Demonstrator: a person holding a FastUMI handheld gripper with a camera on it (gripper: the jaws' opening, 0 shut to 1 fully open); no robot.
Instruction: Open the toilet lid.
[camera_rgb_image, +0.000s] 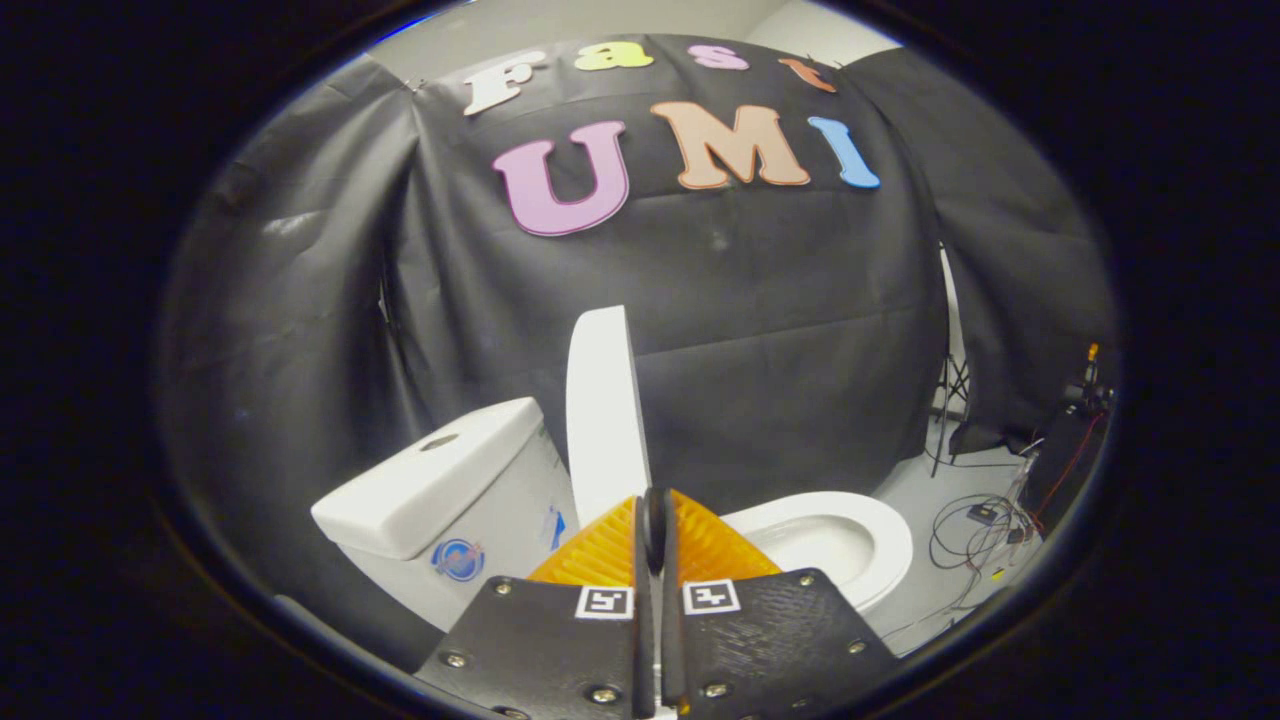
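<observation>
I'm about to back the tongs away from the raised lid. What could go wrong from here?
1. The lid stands nearly upright just beyond the closed tongs. If it isn't resting against the tank, it may drop back onto the seat when you pull away.
2. The tongs sit close to the lid's edge, so a sideways pull could snag and tip it.
3. Cables lie on the floor beside the bowl, a possible trip hazard.
</observation>
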